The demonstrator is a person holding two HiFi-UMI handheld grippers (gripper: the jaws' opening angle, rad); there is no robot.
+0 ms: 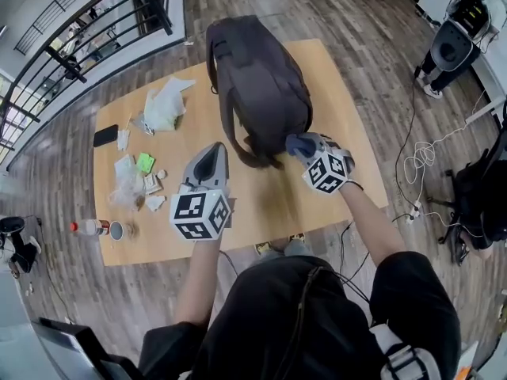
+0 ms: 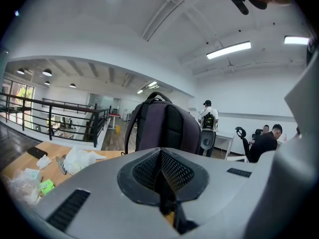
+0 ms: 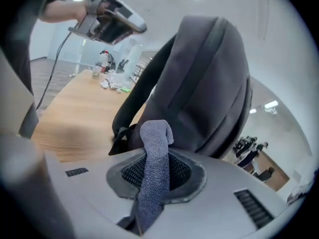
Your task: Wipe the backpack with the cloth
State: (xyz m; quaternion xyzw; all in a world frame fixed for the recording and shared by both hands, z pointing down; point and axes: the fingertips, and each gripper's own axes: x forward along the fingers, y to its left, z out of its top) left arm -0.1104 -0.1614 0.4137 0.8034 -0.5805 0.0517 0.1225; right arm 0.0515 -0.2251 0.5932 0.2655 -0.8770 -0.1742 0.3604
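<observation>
Head view: looking down on a dark grey fabric backpack [image 1: 257, 85] standing upright toward the far middle of the pale wooden bench [image 1: 348, 133]. Holding the right gripper [image 1: 301, 144] low at the pack's near base, with a small blue-grey woven cloth [image 1: 296, 142] at its tip, touching the fabric or just short of it; not telling which from here. Hovering the left gripper [image 1: 212, 153] just beside the pack's near left, apart from it, with crumpled white wrappers [image 1: 165, 105] and a black phone [image 1: 104, 135] lying further left.

Left gripper view: showing the fingers [image 2: 144, 171] pressed together on nothing, pointing at the padded back panel and shoulder straps.

Right gripper view: pinching the cloth as a twisted strip, fingers closed tight on it, a short tuft standing above the tips and the pack's side close behind.

Judging the wiping as only starting at the base. Laying the tuft sideways against the fabric rather than poking with its end, pressing lightly, drawing long overlapping strokes. Bracing the pack's top with the closed left gripper, probably, since an upright bag may tip or slide.
</observation>
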